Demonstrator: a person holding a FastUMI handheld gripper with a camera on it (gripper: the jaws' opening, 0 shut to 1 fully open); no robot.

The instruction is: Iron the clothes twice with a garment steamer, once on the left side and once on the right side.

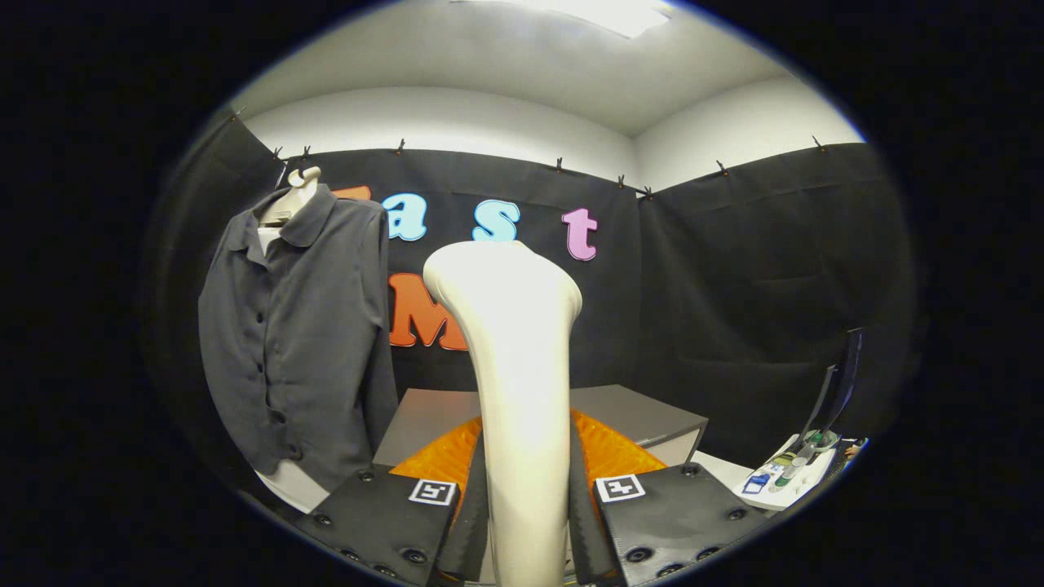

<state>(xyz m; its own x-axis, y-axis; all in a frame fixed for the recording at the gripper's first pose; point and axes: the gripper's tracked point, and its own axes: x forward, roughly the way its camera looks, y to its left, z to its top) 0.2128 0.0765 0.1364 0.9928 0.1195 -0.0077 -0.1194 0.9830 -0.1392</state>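
1. Right up close, the gripper has its fingers pressed in on both sides of the garment steamer, clamped on its pale handle, which stands upright between them.
2. The steamer rises tall from that grip and flares into a broad, rounded head at the top, level with the middle of the hanging garment.
3. Just behind the fingers, an orange ribbed piece peeks out on either side of the handle.
4. Beyond that sits a grey surface, low and flat, against the booth's black cloth wall.
5. Off to the right of the fingers, a white tray of small items lies near a dark upright panel; the items are too small to tell apart.
6. To the left and further back, the shirt, dark grey, buttoned and collared, hangs on a pale mannequin form, well apart from the steamer head, front facing out.
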